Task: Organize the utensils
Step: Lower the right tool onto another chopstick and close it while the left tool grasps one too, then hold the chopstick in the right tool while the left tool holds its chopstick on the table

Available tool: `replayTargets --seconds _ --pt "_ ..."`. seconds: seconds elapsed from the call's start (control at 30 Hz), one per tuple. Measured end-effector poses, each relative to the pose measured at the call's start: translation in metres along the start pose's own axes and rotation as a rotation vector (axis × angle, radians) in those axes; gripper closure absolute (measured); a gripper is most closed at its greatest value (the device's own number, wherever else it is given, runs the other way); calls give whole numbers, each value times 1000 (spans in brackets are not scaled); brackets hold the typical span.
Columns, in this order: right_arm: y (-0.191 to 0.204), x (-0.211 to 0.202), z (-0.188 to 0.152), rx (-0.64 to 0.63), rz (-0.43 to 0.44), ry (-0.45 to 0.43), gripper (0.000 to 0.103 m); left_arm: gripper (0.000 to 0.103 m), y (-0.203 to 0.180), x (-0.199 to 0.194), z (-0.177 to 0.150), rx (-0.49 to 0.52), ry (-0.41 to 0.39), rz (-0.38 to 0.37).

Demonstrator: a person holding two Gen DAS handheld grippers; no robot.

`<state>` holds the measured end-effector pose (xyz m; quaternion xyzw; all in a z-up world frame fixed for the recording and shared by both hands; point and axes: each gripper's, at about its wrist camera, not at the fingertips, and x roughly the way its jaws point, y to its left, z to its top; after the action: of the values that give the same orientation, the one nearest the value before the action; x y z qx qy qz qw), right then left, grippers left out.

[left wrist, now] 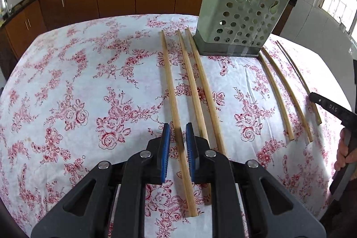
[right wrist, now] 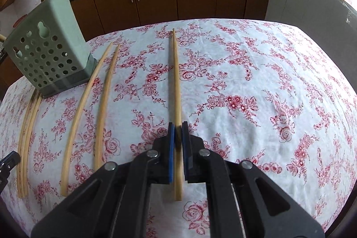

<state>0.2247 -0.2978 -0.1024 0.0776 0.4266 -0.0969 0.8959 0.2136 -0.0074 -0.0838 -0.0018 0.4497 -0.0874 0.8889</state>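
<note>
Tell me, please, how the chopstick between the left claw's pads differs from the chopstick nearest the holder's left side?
The chopstick in the left claw is clamped between the blue pads; the chopstick beside the holder lies free on the tablecloth. The clamped chopstick is the leftmost of three, well apart from the green holder; the free one's far end nearly meets the holder's base. Both are plain, light wood, roughly parallel.

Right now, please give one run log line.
left gripper: shut on chopstick | right gripper: shut on chopstick | green holder: upright
</note>
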Motion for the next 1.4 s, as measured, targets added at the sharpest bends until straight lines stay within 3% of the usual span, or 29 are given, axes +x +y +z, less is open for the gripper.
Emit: replayTargets --seconds 0.33,0.5,0.63,1.4 --pt "18 1 -1 -56 88 -8 95 96 56 11 23 -98 -18 126" --pt "18 2 -2 -60 81 -20 95 95 71 11 25 -115 -34 92" --pt "20 3 -3 -66 73 -26 95 94 65 11 22 -75 -56 107" --pt "18 2 -2 -64 76 -21 95 94 65 9 20 -77 -58 106"
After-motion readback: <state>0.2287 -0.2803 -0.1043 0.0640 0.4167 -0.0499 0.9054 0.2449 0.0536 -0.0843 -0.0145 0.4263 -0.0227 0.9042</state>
